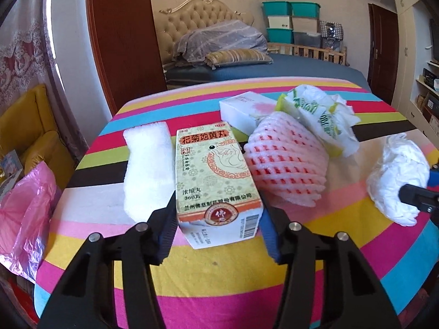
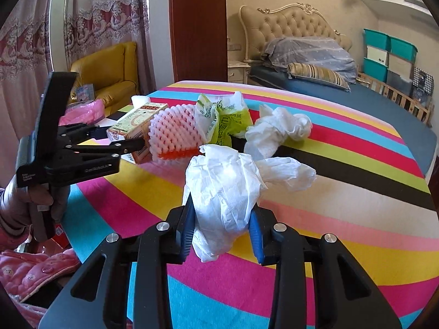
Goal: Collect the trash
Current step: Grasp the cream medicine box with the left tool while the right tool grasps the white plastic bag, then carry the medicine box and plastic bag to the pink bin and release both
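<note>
Between the left tool's [image 1: 216, 235] jaws, the medicine box [image 1: 216, 181] lies lengthwise, pointing away.

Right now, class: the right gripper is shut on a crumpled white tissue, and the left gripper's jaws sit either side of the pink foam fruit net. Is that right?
Not quite. The left gripper has its jaws either side of the medicine box, not the foam fruit net beside it, as the left wrist view shows. The right gripper is indeed shut on the crumpled white tissue.
</note>
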The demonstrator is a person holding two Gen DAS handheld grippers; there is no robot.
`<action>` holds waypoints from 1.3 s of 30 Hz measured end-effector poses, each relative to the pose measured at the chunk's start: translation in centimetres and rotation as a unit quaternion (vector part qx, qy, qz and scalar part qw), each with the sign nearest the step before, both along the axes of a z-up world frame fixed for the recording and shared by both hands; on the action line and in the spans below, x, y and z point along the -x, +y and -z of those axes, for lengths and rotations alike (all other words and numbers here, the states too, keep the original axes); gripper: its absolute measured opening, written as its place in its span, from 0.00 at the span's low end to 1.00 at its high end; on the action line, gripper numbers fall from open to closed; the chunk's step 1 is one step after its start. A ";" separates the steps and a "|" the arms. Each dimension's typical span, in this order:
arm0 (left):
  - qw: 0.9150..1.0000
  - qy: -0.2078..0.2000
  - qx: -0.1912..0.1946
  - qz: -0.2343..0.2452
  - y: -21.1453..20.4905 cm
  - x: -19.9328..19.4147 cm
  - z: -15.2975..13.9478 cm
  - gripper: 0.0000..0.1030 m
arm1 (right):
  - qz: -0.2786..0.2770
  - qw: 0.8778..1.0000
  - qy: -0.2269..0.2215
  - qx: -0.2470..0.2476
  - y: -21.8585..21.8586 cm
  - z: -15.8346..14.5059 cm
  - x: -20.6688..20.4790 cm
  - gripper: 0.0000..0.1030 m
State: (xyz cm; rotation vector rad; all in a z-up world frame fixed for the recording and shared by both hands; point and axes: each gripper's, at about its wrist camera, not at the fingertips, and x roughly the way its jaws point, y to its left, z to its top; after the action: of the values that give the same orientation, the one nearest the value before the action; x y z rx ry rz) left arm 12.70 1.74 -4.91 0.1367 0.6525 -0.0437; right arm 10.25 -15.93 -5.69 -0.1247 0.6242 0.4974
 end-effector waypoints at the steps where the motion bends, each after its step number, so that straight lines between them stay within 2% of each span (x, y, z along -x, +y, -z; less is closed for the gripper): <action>1: 1.000 -0.005 -0.001 0.003 0.0 0.7 -0.1 0.51 | 0.000 1.000 -0.001 -0.001 -0.1 0.0 0.1 0.33; 13: 0.998 -0.064 -0.001 -0.002 1.6 7.8 -0.8 0.49 | -0.030 0.999 -0.019 -0.001 0.8 -0.2 1.9 0.33; 16: 0.999 -0.049 -0.002 0.004 1.8 8.1 -0.5 0.49 | -0.039 0.999 -0.019 0.003 1.4 -0.3 2.3 0.33; 19: 1.000 -0.027 0.013 0.002 2.3 7.7 0.1 0.50 | -0.047 0.999 -0.020 0.007 2.0 -0.4 2.7 0.33; 21: 1.000 -0.013 0.021 -0.002 2.9 7.6 0.4 0.54 | -0.050 0.999 -0.015 0.005 2.2 -0.3 2.7 0.33; 23: 1.000 -0.014 0.021 -0.005 2.9 7.3 0.3 0.70 | -0.050 0.999 -0.010 0.004 2.2 -0.2 2.6 0.33; 26: 1.000 -0.010 0.012 -0.005 2.5 6.5 0.3 0.72 | -0.052 0.999 -0.002 -0.001 2.2 0.1 2.5 0.33; 28: 1.000 -0.001 0.020 -0.005 2.5 5.7 0.5 0.72 | -0.052 0.999 0.000 0.000 2.3 0.2 2.5 0.33; 30: 1.000 0.005 0.021 -0.010 2.5 5.0 0.6 0.72 | -0.052 0.999 0.000 0.000 2.3 0.2 2.5 0.33; 31: 1.000 0.006 0.021 -0.012 2.6 4.7 0.7 0.63 | -0.053 0.999 0.000 -0.001 2.3 0.2 2.6 0.33; 32: 1.000 0.010 0.021 -0.011 2.6 4.5 0.8 0.48 | -0.052 0.999 -0.001 -0.001 2.3 0.2 2.6 0.33; 39: 0.999 -0.030 0.028 0.012 2.3 7.0 -0.1 0.47 | -0.055 0.998 -0.007 0.004 2.6 0.1 3.0 0.33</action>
State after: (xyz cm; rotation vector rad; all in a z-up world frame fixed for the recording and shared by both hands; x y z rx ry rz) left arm 5.73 4.03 -4.84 0.0924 0.5901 -0.0806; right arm 7.29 -13.29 -5.74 -0.1697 0.6076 0.5996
